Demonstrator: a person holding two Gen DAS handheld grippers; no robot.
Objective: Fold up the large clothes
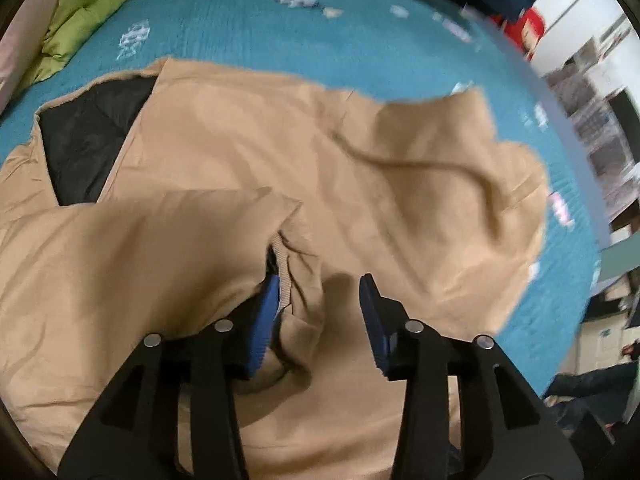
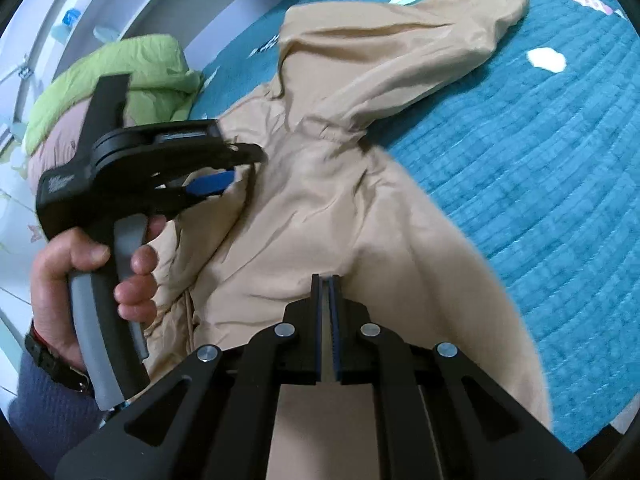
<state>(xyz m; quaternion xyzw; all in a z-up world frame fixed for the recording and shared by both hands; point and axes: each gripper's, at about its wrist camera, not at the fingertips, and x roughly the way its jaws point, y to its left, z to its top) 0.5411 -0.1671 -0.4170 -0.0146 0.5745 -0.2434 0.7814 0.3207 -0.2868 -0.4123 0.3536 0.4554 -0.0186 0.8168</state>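
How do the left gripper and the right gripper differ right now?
The left gripper has its jaws apart with nothing pinched, while the right gripper is shut on a fold of the tan jacket. The left gripper hangs over the jacket's cuff; the right gripper sits at the edge nearest its camera. Both have blue pads on black frames.

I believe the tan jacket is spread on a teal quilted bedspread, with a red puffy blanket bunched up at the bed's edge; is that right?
Not quite: the puffy blanket bunched at the bed's edge is lime green, not red, as the right wrist view shows clearly. The rest holds: the tan jacket is spread on the teal quilted bedspread.
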